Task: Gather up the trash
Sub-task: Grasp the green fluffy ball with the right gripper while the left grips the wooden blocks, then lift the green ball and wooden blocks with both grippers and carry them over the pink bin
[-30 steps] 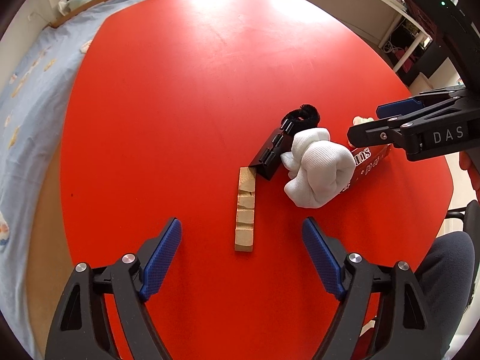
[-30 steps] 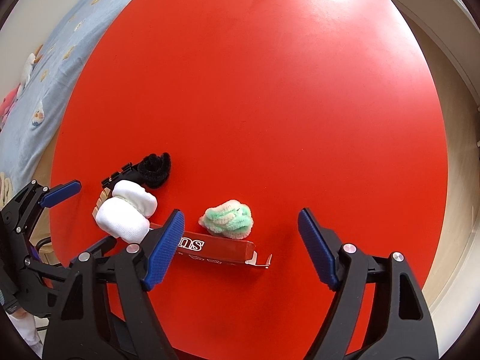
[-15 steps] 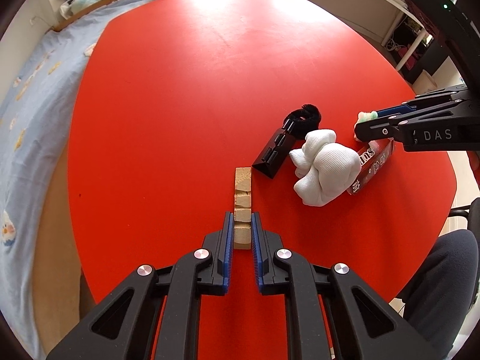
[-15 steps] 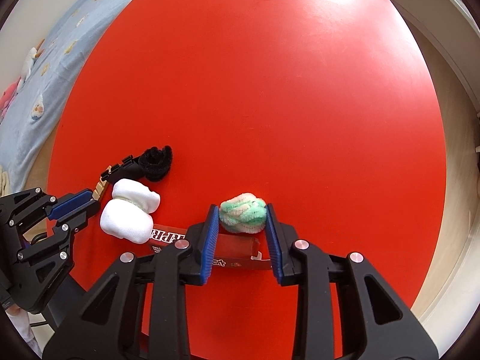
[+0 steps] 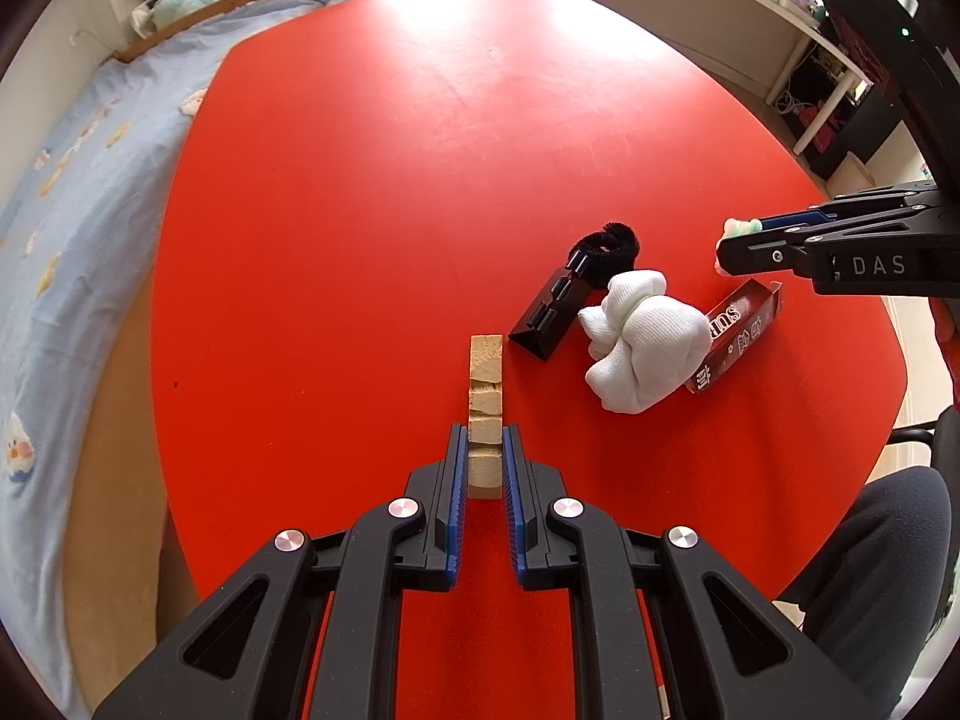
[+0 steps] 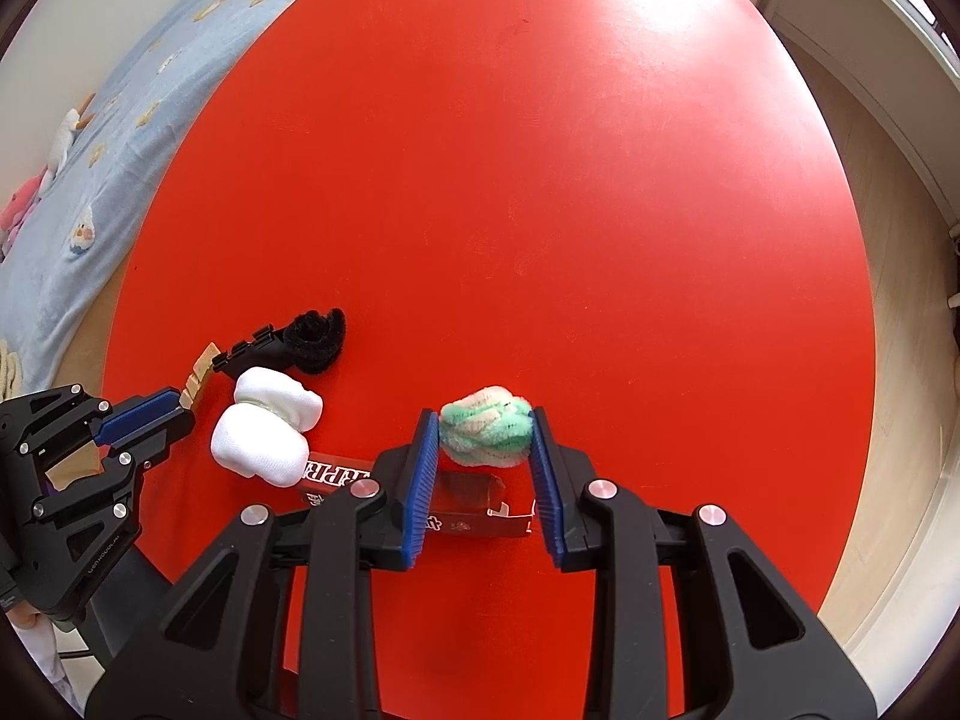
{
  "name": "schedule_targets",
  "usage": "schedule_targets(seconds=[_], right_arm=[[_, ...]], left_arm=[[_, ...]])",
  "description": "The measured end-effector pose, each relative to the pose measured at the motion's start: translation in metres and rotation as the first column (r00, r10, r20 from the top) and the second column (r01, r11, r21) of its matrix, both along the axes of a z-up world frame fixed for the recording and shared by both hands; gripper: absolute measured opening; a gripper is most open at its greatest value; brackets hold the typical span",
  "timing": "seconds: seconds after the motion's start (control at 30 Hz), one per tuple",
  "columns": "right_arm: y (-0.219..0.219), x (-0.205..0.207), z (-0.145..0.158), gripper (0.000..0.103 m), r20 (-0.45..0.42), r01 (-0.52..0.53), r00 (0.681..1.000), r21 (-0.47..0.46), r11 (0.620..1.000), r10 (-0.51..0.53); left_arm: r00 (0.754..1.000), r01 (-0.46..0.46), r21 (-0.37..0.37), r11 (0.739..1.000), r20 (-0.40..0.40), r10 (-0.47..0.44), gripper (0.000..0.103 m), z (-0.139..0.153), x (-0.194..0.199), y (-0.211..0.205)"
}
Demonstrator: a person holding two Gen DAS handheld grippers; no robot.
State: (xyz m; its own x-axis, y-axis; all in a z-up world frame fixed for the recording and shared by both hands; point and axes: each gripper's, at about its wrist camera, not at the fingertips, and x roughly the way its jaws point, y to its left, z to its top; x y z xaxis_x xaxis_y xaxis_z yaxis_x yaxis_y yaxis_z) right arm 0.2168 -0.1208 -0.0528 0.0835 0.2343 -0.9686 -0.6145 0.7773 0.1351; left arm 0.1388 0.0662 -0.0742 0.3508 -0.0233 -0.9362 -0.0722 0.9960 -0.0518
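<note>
Left gripper (image 5: 485, 450): pinches the near end of the wooden strip (image 5: 485, 387).
Right gripper (image 6: 485, 435): squeezes the green-white fuzzy ball (image 6: 486, 433).

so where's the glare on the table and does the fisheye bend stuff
Left wrist view: a washed-out glare patch sits on the far part of the red table; the bed edge bows along the frame. Right wrist view: glare at the table's far right, and the floor edge curves. Both have dark vignetted corners; the wooden strip and green-white pompom look sharp.
</note>
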Motion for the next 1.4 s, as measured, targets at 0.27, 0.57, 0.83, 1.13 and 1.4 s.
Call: schedule_targets(seconds=[0.27, 0.57, 0.83, 1.13, 1.4], right_arm=[[-0.015, -0.014, 0.025, 0.03, 0.07, -0.009, 0.998, 0.059, 0.998, 0.005], [-0.033, -0.038, 0.063, 0.03, 0.174, -0.049, 0.984, 0.12, 0.992, 0.027], [-0.053, -0.073, 0.095, 0.03, 0.277, -0.09, 0.96, 0.17, 0.981, 0.04], [-0.075, -0.123, 0.123, 0.03, 0.349, -0.136, 0.936, 0.246, 0.96, 0.044], [-0.096, -0.171, 0.138, 0.03, 0.391, -0.175, 0.919, 0.299, 0.938, 0.047]], left_arm=[[0.999, -0.013, 0.005, 1.0, 0.048, 0.012, 0.012, 0.018, -0.014, -0.003], [0.992, -0.013, 0.009, 1.0, 0.126, 0.012, 0.012, 0.045, -0.035, -0.009], [0.979, -0.013, 0.01, 1.0, 0.205, 0.01, 0.012, 0.073, -0.058, -0.018], [0.958, -0.006, 0.01, 1.0, 0.288, 0.003, 0.012, 0.097, -0.091, -0.03], [0.939, 0.008, -0.008, 1.0, 0.345, -0.005, 0.012, 0.114, -0.121, -0.038]])
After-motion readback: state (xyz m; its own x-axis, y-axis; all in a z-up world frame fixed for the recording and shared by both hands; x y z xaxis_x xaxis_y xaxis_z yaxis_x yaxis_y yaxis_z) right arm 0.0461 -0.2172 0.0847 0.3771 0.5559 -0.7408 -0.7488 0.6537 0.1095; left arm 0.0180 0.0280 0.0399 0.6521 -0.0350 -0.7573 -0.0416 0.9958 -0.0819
